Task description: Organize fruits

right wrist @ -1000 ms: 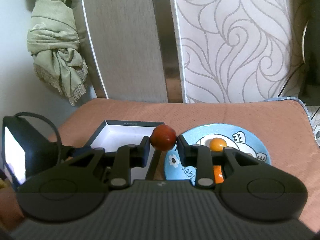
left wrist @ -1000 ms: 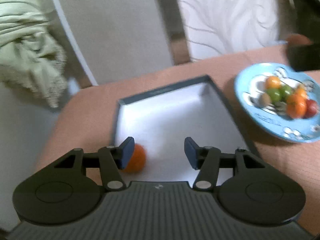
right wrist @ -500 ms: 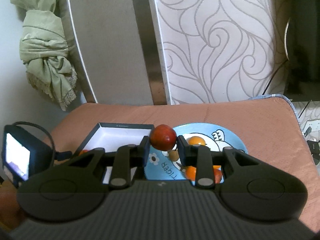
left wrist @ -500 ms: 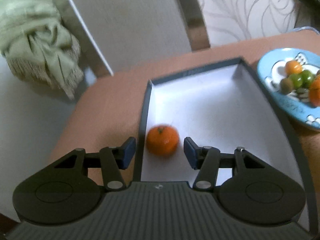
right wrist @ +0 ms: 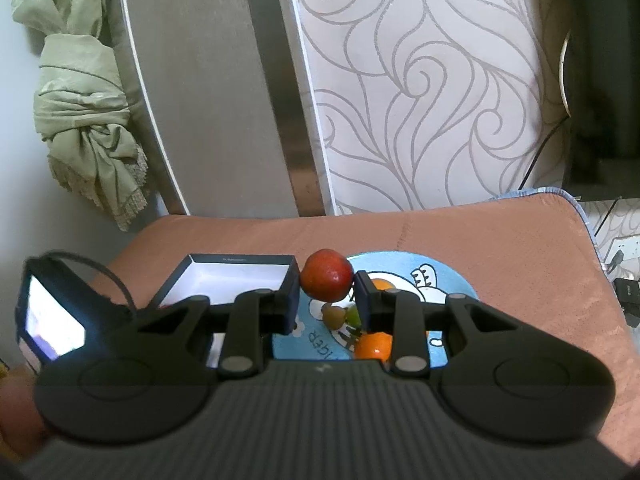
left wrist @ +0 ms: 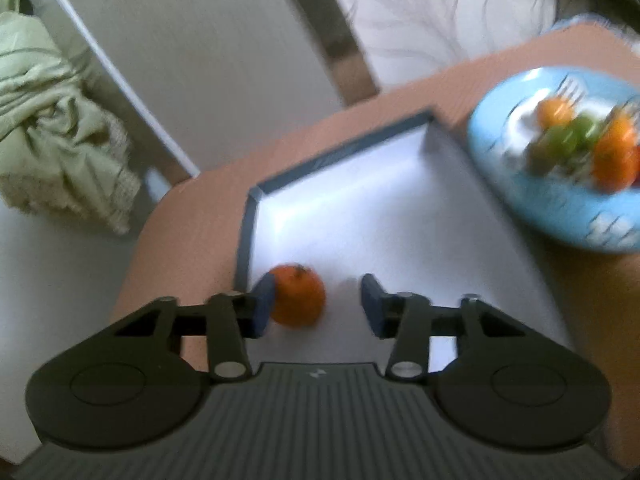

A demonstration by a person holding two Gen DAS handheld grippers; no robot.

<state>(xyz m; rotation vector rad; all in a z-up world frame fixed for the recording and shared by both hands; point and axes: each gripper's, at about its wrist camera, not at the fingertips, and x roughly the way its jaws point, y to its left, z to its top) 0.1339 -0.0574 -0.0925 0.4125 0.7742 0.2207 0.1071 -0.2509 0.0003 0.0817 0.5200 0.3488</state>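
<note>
My left gripper (left wrist: 318,304) is open above the near left corner of a dark-rimmed box (left wrist: 436,120) with a white floor. An orange tangerine (left wrist: 298,295) lies in the box beside the left finger. My right gripper (right wrist: 326,290) is shut on a red apple (right wrist: 327,275) and holds it above the gap between the box (right wrist: 240,259) and a blue plate (right wrist: 444,278). The plate (left wrist: 560,216) holds several fruits: tangerines (left wrist: 614,156), green ones (left wrist: 568,138) and a brownish one (right wrist: 334,315).
Box and plate sit on a brown cushioned surface (right wrist: 500,248). A patterned panel (right wrist: 420,80) and a knotted green cloth (right wrist: 88,128) stand behind. The left gripper's lit camera unit (right wrist: 48,320) shows at the left of the right wrist view.
The left view has swung, so the tangerine sits against the left finger instead of midway between the fingers. The right gripper still holds the apple, now with more of the plate showing below it.
</note>
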